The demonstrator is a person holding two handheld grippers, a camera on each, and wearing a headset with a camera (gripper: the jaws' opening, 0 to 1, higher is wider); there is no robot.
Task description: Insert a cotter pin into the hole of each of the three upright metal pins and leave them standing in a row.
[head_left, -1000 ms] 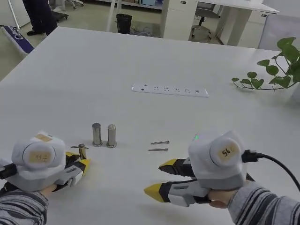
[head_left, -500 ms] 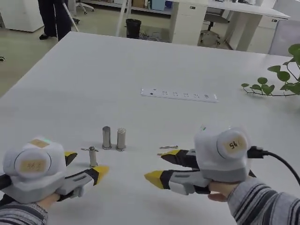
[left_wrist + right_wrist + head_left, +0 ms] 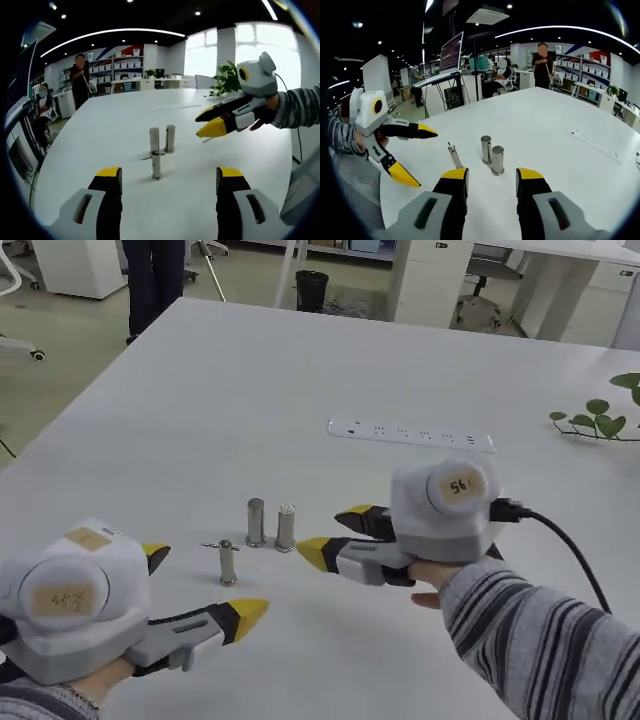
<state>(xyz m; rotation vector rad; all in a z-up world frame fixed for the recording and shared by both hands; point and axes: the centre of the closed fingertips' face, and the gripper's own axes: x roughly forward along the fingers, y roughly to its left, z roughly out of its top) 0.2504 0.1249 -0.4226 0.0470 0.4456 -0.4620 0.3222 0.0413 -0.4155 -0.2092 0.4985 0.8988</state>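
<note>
Table (image 3: 300, 370), white. Three upright metal pins are standing near its near edge.

- Fitted pin (image 3: 228, 562): a cotter pin (image 3: 213, 545) is sitting crosswise through its head. It is standing near and left of the other two, off their line.
- Left bare pin (image 3: 256, 522) and right bare pin (image 3: 286, 527) are standing just beside each other, long axes vertical, no cotter in either.

Left gripper (image 3: 200, 585): its fingers (image 3: 107, 180) are spread wide and carrying nothing. It is hovering near-left, with the fitted pin straight ahead between the finger lines.

Right gripper (image 3: 333, 532): also released and empty. It is pointing left, tips just right of the right bare pin. In the right gripper view the bare pair is lying dead ahead.

Key relation: the bare pins are lying left of the right tips, and that gripper is the nearer of the two. The left gripper is nearer the fitted pin.

Judgement: one of three is done; the row is not yet straight.

Writing: the right gripper's round label (image 3: 460, 485) is reading something like "56". The left label (image 3: 60, 598) is too blurred to read. The power strip (image 3: 410, 433), far, is showing no legible text.
</note>
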